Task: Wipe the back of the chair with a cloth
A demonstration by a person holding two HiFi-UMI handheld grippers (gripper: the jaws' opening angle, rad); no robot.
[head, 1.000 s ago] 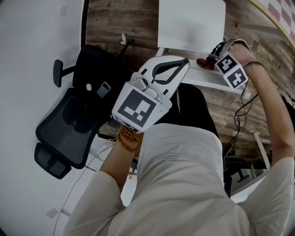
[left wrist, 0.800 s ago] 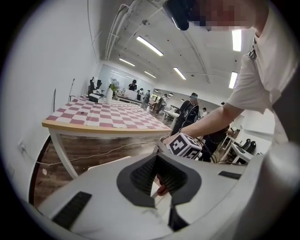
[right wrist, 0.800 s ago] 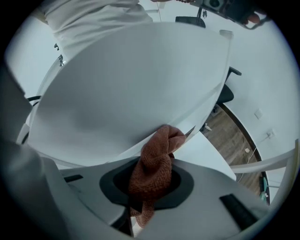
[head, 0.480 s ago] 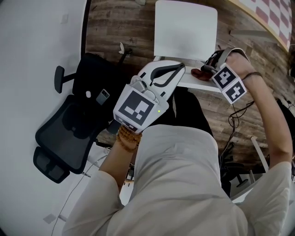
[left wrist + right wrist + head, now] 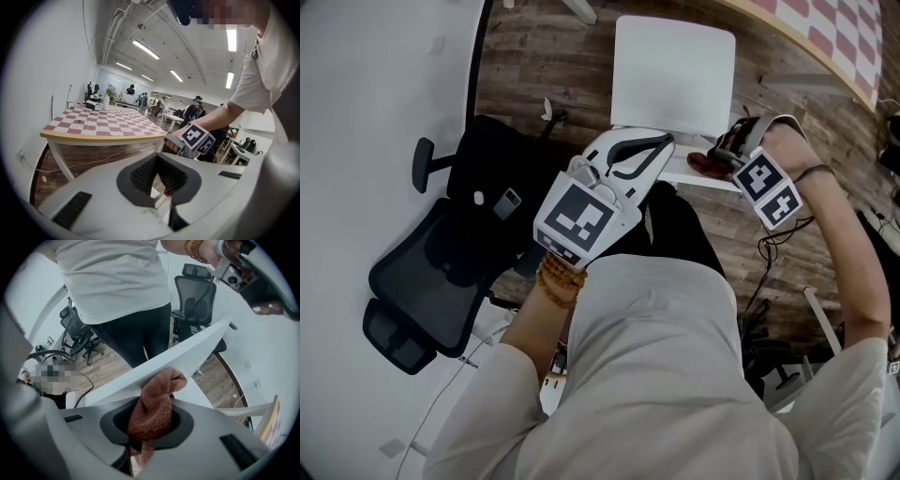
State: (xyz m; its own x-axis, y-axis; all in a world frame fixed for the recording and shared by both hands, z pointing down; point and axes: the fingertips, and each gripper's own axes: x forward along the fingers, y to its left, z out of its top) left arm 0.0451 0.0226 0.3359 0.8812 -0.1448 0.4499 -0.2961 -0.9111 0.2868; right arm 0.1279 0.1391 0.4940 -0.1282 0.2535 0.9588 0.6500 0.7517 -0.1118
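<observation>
Slightly more of the one white chair (image 5: 675, 75) shows than before. One black office chair (image 5: 441, 272) stands at left. Left gripper (image 5: 666, 142) hangs by the white chair's back, jaws pressed together, empty. Right gripper (image 5: 720, 156) pinches the one cloth (image 5: 701, 166) against that back's top edge.

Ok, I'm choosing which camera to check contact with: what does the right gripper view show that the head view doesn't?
Only the right gripper view: the brown cloth clamped between the jaws, its bunched end against the top edge of the white chair back. Only the head view: the marker cube on the right gripper, and a small grey object lying on the black office chair. Both: the cloth, the chair back, the office chair and the wood floor.
</observation>
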